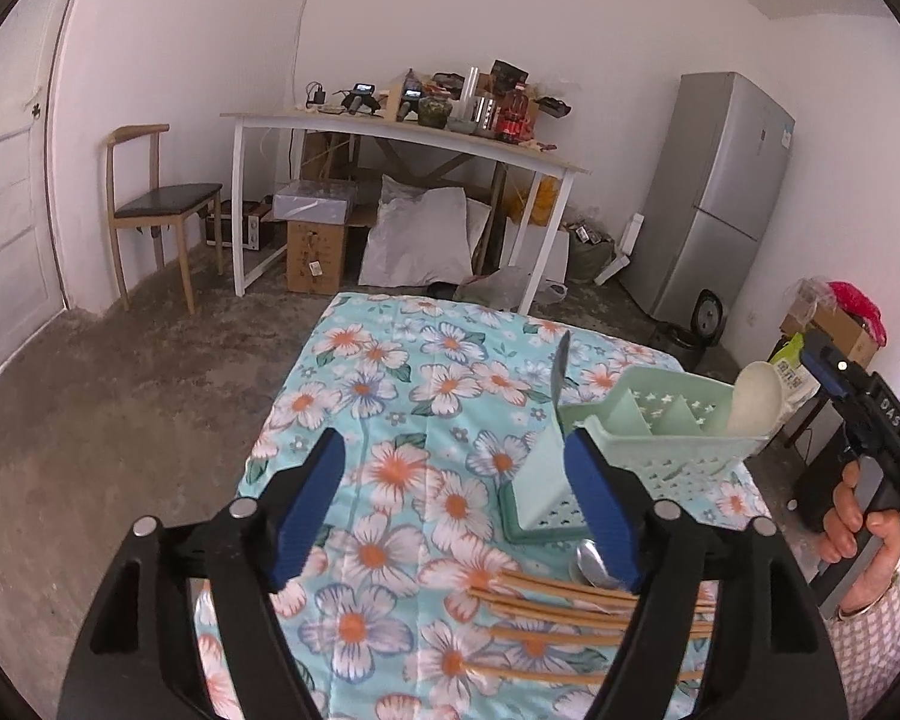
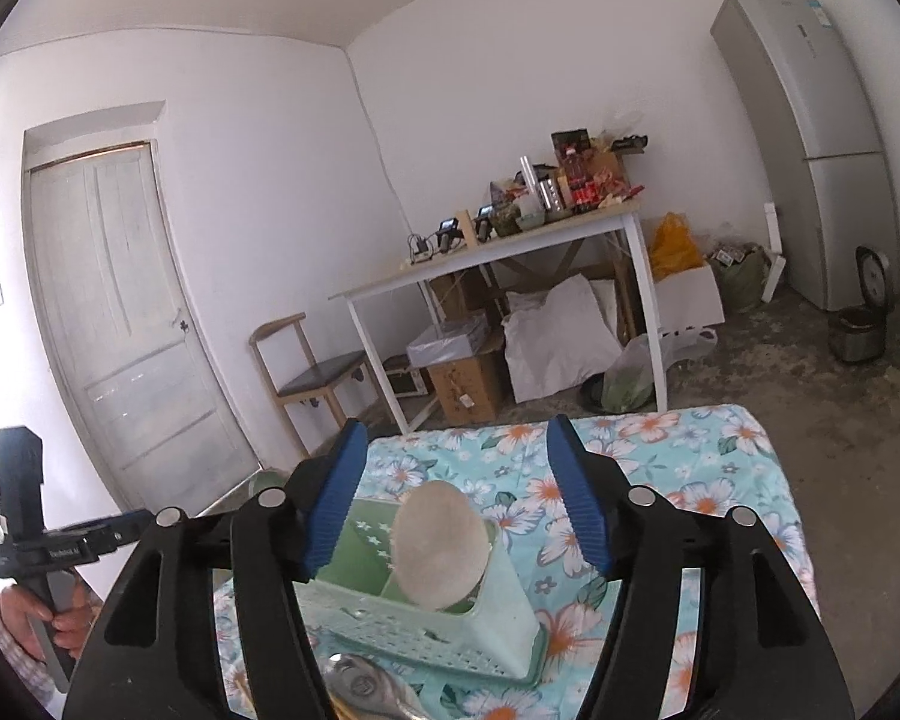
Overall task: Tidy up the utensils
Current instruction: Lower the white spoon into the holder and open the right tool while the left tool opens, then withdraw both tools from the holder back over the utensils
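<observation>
Both the left tongs (image 1: pixel 453 501) and right tongs (image 2: pixel 453 495) hang spread, gripping nothing. Below the left pair lie tan wooden chopsticks (image 1: pixel 558 606) and a steel spoon (image 1: pixel 591 561). Just beyond the right pair stands a pale-green perforated caddy (image 2: pixel 450 618) holding a white rice paddle (image 2: pixel 439 549) upright.

Turquoise tablecloth (image 1: pixel 390 396) with white-and-orange flowers; pale mint-green utensil basket (image 1: pixel 666 426) with star cut-outs; white spoon (image 1: pixel 756 399); tan wooden chopsticks (image 1: pixel 546 606); black grippers with blue pads (image 1: pixel 309 498)
</observation>
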{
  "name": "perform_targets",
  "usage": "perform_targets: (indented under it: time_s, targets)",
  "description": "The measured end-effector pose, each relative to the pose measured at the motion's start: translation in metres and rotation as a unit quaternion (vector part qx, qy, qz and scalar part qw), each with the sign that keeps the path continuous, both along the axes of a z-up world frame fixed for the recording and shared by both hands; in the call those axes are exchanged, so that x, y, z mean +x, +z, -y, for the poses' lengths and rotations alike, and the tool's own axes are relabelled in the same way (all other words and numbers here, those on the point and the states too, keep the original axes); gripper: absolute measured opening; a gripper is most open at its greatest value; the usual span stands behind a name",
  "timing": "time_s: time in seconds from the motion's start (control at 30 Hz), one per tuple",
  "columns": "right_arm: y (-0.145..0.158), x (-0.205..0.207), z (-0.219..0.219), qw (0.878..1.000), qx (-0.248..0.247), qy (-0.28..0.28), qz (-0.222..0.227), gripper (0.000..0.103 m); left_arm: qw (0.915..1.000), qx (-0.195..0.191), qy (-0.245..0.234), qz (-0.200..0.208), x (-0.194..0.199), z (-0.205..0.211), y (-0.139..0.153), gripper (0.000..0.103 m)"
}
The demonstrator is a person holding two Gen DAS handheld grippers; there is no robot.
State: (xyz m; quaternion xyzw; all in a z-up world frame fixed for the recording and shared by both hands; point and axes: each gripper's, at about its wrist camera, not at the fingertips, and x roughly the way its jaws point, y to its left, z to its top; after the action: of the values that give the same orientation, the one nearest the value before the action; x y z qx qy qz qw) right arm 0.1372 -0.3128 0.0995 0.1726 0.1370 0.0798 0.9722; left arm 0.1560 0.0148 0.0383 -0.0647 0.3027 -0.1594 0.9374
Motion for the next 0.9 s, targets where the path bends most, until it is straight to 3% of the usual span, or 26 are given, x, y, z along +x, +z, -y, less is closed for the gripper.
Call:
perform_targets:
  time_s: [0.17,0.4,0.6,0.9]
  targets:
    - [0.014,-0.027,-0.003,1.0,0.0,-0.012,-0.011,0.066,0.9999,-0.012,0.004,0.002,-0.018,-0.006,0.002,0.081]
    - [0.0,-0.062,-0.042,0.992,-0.061,-0.012,-0.11,0.076,0.9999,0.001,-0.009,-0.009,-0.043,-0.011,-0.011,0.085]
    - [-0.039,-0.082,-0.089,0.97,-0.128,-0.011,-0.204,0.094,0.9984,-0.016,-0.036,-0.041,-0.06,-0.019,-0.031,0.097]
    - [-0.12,-0.102,-0.134,0.933,-0.143,-0.023,-0.329,0.095,0.9916,-0.086,-0.017,-0.095,-0.07,-0.037,-0.061,0.097]
